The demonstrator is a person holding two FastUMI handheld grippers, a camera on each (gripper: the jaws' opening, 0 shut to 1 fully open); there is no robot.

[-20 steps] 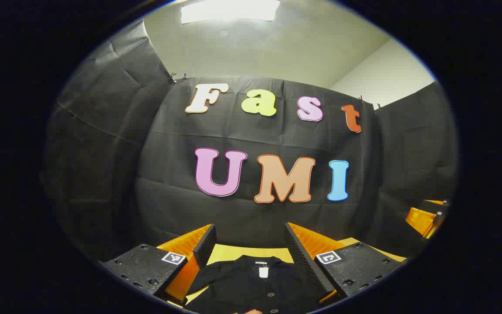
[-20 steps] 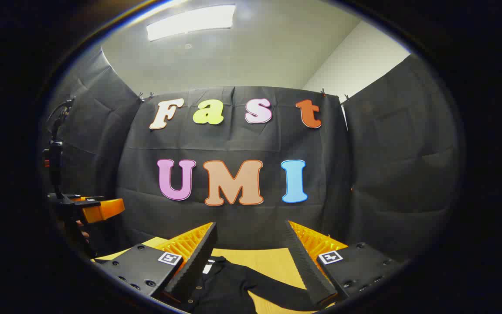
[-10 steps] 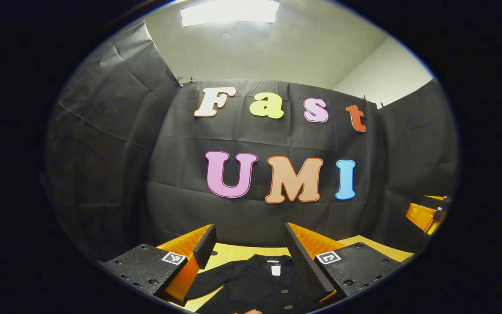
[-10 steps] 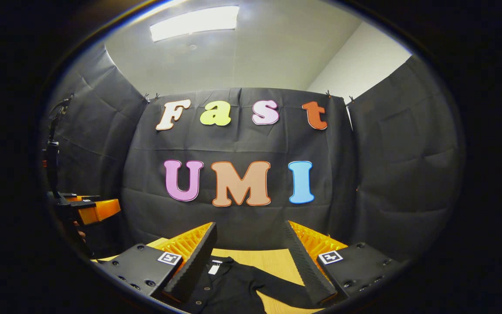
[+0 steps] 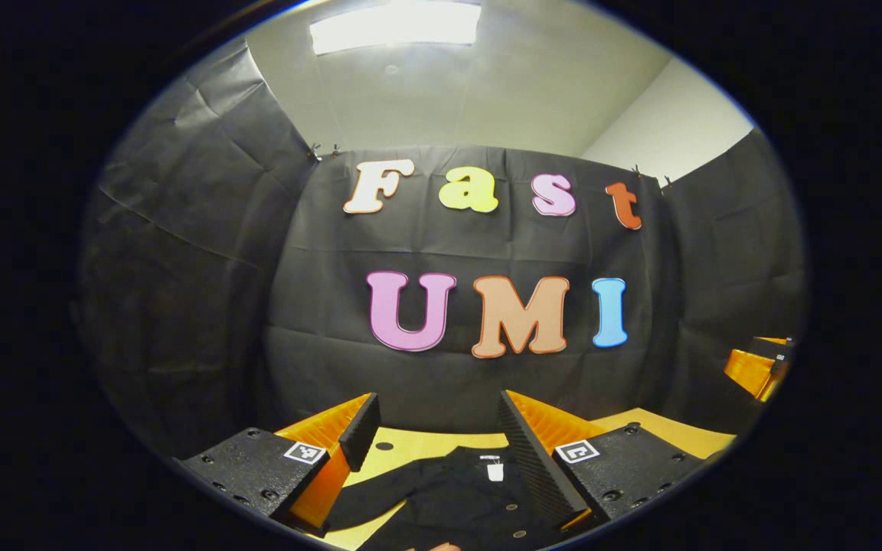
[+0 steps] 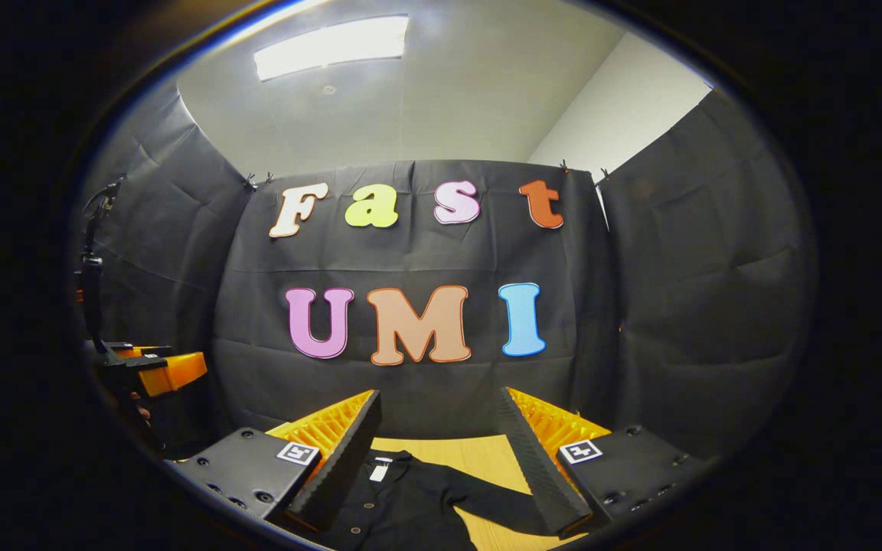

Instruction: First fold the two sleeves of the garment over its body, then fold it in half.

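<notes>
Both tools, left tool (image 5: 432,440) and right tool (image 6: 439,448), hang spread wide and empty above the dark garment (image 6: 410,501), lying flat on the surface (image 6: 479,455). No sleeve looks folded yet, so the first step seems pending. Next, one tool should descend onto a sleeve (image 6: 487,505) end.

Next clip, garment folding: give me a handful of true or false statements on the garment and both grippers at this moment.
1. The black garment lies on the wooden table. True.
2. The left gripper is shut on a sleeve. False: its fingers stand apart, holding nothing.
3. The right gripper is open above the table. True.
4. The sleeve in the right gripper view is folded over the body. False: it stretches out sideways.
</notes>
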